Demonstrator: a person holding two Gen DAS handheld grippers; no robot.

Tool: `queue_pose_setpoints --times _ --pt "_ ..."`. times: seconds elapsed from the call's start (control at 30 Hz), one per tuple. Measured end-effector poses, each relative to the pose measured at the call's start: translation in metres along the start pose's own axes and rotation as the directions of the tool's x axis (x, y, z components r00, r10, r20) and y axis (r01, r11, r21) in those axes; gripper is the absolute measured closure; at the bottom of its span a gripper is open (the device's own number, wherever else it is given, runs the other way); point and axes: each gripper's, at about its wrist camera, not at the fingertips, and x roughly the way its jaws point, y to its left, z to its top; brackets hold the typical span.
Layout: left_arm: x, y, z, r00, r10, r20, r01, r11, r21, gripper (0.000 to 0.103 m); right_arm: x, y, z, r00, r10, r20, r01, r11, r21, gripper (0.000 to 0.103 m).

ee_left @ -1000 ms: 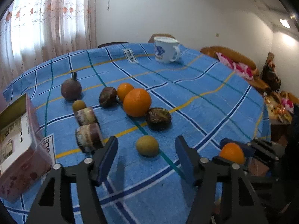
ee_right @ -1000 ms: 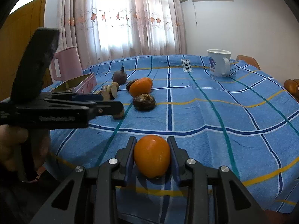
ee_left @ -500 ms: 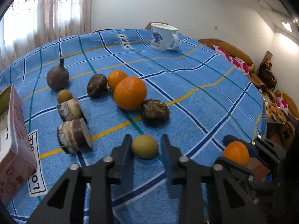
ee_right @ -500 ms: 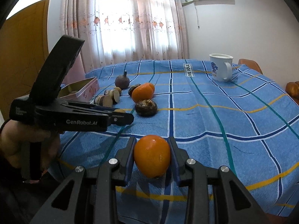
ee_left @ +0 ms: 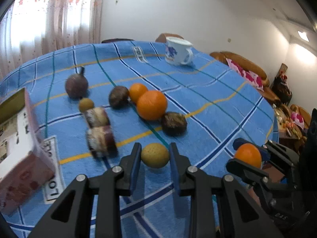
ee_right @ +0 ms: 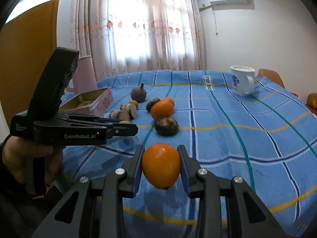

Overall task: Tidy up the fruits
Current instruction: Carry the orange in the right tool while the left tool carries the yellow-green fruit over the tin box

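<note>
Your left gripper (ee_left: 155, 154) is gripping the yellow fruit (ee_left: 155, 155) near the tin (ee_left: 23, 138); your right gripper (ee_right: 161, 165) is gripping an orange (ee_right: 161, 165).

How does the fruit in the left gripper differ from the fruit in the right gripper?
The yellow-green fruit is dull and pitted; the small orange is bright orange, smooth and glossy. The yellow-green fruit sits at the table cloth between the left gripper pads, while the small orange looks lifted clear of the cloth in the right gripper. Both are roundish, and each is clamped between blue pads.
</note>
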Motion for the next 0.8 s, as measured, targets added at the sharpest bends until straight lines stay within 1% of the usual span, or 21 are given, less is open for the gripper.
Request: queue_pose_setpoints --times 0.17,0.43,0.6,0.8 --pt "-0.017 0.008 0.003 0.997 0.046 0.059 -0.046 0.999 0.007 0.074 0.005 0.012 0.015 0.999 0.029 0.020 -0.029 0.999 -0.030 0.067" --pt "-0.043 0.025 0.009 0.982 0.129 0.138 -0.131 0.991 0.005 0.074 0.018 0.033 0.043 0.996 0.083 0.044 -0.079 0.993 -0.087 0.067" --pt "-0.054 0.043 0.012 0.971 0.171 0.166 -0.169 0.985 -0.021 0.074 0.026 0.047 0.062 0.991 0.120 0.057 -0.111 0.985 -0.130 0.067" --pt "-0.065 0.064 0.013 0.960 0.207 0.189 -0.199 0.978 -0.058 0.074 0.038 0.061 0.084 0.987 0.149 0.068 -0.136 0.976 -0.168 0.067"
